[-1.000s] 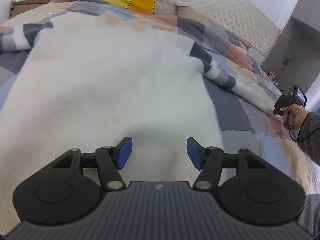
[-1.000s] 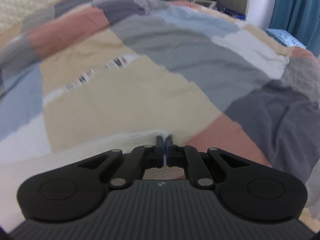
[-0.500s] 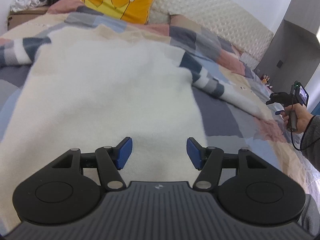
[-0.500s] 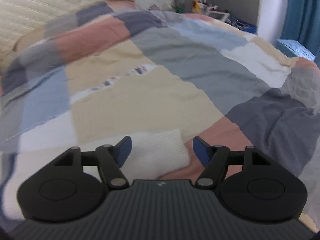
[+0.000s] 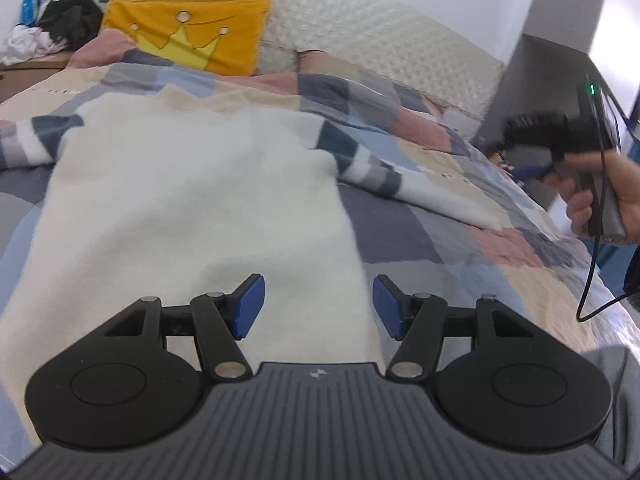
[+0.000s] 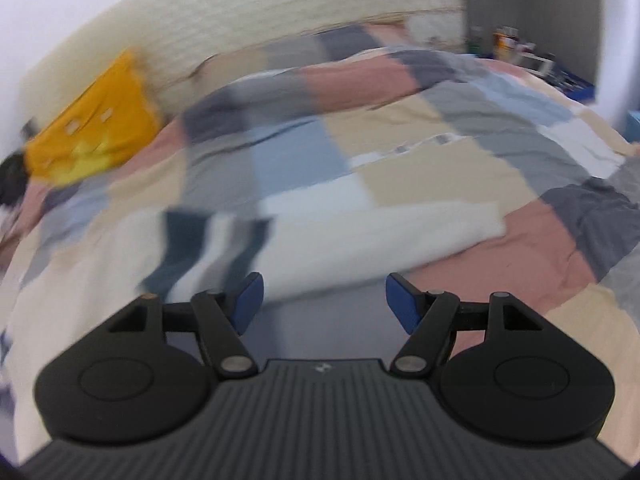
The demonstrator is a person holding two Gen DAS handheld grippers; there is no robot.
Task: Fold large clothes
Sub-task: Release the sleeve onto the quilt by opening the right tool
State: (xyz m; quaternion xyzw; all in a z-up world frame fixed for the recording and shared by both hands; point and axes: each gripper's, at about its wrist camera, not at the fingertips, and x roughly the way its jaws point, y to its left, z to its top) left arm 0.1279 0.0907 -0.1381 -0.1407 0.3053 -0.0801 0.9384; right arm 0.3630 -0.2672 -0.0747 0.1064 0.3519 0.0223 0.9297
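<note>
A large cream sweater (image 5: 180, 200) with dark striped sleeves lies spread flat on the bed. Its right sleeve (image 5: 400, 188) stretches out over the patchwork quilt, and the right wrist view shows the same sleeve (image 6: 360, 236), blurred, with its white cuff end lying free. My left gripper (image 5: 318, 306) hovers open above the sweater's lower right edge, nothing between its blue pads. My right gripper (image 6: 322, 302) is open and lifted clear above the sleeve, empty. In the left wrist view the right gripper (image 5: 536, 152) shows blurred at the far right, held in a person's hand (image 5: 608, 196).
A patchwork quilt (image 6: 440, 152) covers the bed. A yellow crown pillow (image 5: 188, 36) leans on the quilted headboard (image 5: 380, 40). Clothes are piled on a side table (image 5: 36, 40) at far left. A dark cabinet (image 5: 552, 76) and cluttered shelf (image 6: 520, 52) stand by the bed's right side.
My right gripper opened, let go of the sleeve cuff and swung up and back, now looking across the sleeve. The left gripper rose a little and stayed open.
</note>
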